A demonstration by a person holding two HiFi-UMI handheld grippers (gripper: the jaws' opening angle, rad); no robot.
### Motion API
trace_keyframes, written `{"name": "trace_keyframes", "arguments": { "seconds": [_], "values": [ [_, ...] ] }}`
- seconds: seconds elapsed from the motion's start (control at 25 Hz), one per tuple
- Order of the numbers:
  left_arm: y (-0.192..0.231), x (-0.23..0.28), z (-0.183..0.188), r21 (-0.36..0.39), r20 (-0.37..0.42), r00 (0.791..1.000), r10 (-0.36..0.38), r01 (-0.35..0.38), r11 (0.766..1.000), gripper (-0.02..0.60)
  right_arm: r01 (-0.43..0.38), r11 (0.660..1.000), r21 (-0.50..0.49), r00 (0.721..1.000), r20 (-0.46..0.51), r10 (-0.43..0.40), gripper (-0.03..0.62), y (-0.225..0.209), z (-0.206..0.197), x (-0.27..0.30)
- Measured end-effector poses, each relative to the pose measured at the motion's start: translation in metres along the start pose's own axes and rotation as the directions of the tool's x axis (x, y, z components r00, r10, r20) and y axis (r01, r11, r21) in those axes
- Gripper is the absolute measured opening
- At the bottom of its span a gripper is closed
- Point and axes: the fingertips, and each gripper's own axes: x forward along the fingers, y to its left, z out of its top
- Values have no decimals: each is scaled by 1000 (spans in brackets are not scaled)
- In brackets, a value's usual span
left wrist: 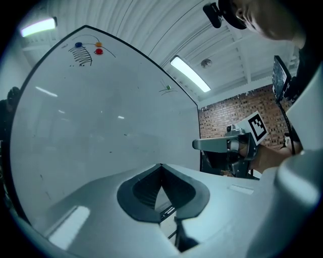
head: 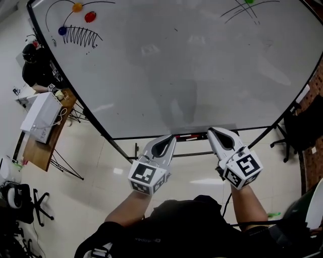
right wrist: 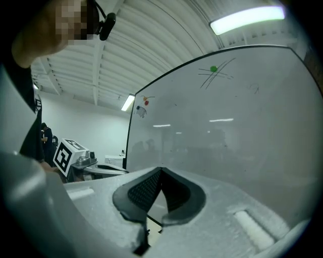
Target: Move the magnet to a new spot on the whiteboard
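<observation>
The person's bare forearms (head: 126,209) come up from the bottom of the head view, each carrying a gripper level with the lower edge of the whiteboard (head: 176,65). The left gripper (head: 170,137) has its jaws drawn together to a point with nothing between them, and the right gripper (head: 212,130) is closed and empty as well. Every magnet lies well up the board from both. An orange magnet (head: 77,7), a red magnet (head: 90,16) and a blue magnet (head: 62,30) cluster at the upper left beside a patch of scribbled hatching, and a green magnet (head: 249,1) sits at the upper right on some crossing lines. The task does not say which is meant. The left gripper is the nearer one to the cluster and the right to the green one, so either way the move looks like a long reach upward. The magnets are round, so no approach angle is favoured. Bare board lies between and nothing blocks the path. Only some pens (head: 187,136) rest on the ledge just beside the gripper tips. Off to the left stand a wooden desk (head: 35,151) with a white box (head: 43,116) and a seated person (head: 34,68), and an office chair (head: 303,126) stands to the right, all clear of the reach.
</observation>
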Motion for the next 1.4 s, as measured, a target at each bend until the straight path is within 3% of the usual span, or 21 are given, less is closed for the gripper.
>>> {"name": "trace_keyframes", "arguments": {
  "seconds": [0.2, 0.48, 0.84, 1.12, 1.4],
  "values": [
    [-11, -19, -6, 8, -4, 1000, 1, -1, 1000, 15, -20, 998, 58, 1000, -23, 22, 2, 26, -25, -13],
    [-36, -47, -3, 7, 17, 999, 43, -43, 999, 15, -62, 997, 35, 998, -23, 62, 2, 52, -23, -47],
    [-124, -85, -9, -11, 9, 995, 96, -96, 995, 15, -105, 993, 55, 993, -39, 108, 2, 83, -35, -150],
    [-219, -129, -50, -26, -59, 992, 107, -109, 994, 15, -137, 982, 134, 990, -21, 141, 2, 107, -70, -239],
    [-259, -188, -46, 7, -96, 981, 167, -167, 986, 15, -185, 970, 159, 982, -2, 188, 2, 146, -78, -277]
  ]
}}
